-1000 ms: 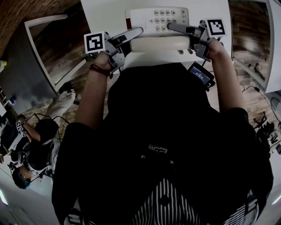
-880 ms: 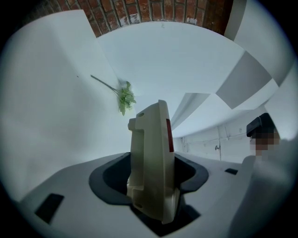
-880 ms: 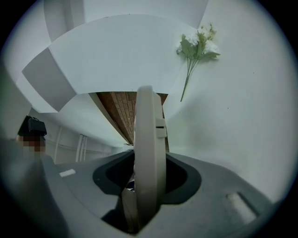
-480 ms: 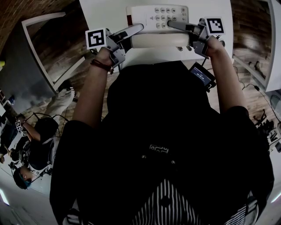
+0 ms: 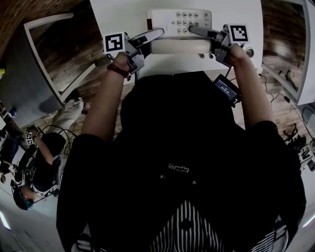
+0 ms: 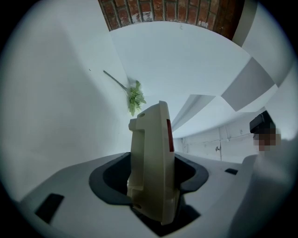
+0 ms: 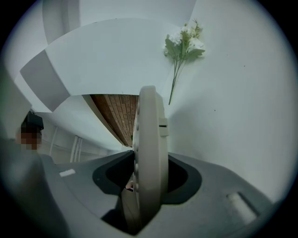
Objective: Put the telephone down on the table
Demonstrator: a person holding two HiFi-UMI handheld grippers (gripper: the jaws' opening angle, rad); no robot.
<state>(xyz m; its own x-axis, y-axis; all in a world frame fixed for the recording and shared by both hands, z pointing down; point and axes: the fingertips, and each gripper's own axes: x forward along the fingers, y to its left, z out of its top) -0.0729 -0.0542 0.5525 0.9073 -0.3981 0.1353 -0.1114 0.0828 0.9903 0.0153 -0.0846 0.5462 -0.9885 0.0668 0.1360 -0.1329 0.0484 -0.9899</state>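
no word or number reads clearly. the left marker (image 5: pixel 114 42) and right marker (image 5: pixel 238 33) on my cubes show only black-and-white square patterns. print on the telephone (image 5: pixel 163 20) keys is too small, as on the lit screen (image 5: pixel 225 87) at near right and the shirt emblem (image 5: pixel 176 167).

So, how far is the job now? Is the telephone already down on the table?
Done: the telephone is over the white table. In hand: the left gripper and the right gripper each clamp one end of it. Whether its base touches the table, I cannot tell. Left: rest it there, then open both grippers.
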